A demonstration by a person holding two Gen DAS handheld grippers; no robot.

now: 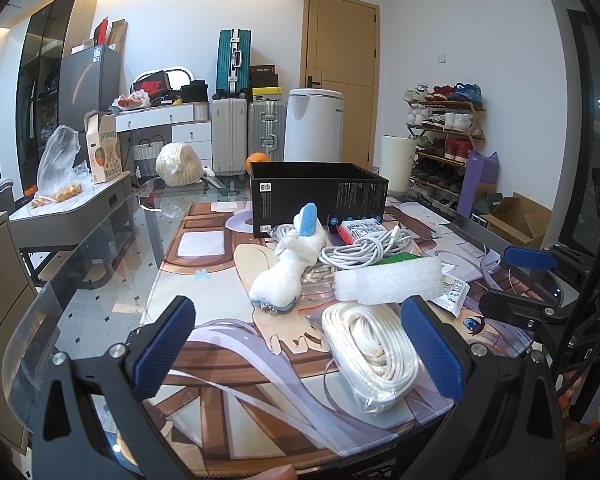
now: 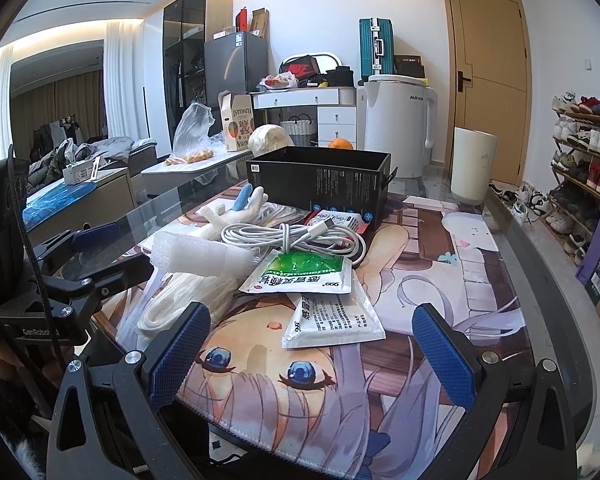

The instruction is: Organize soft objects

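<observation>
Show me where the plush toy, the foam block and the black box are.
plush toy [image 1: 284, 276]: left wrist view, on its white body.
foam block [image 1: 392, 282]: left wrist view, on its front face.
black box [image 2: 320, 188]: right wrist view, on its front wall.

A lived-in home is shown, as is indicated by stacked suitcases [image 1: 233, 60] beside a wooden door [image 1: 340, 72], a shoe rack [image 1: 446, 128] filled with sneakers, a white dresser [image 2: 320, 114], a dark wardrobe [image 2: 190, 44], curtains [image 2: 120, 76] and a cluttered glass table [image 1: 100, 280].
</observation>
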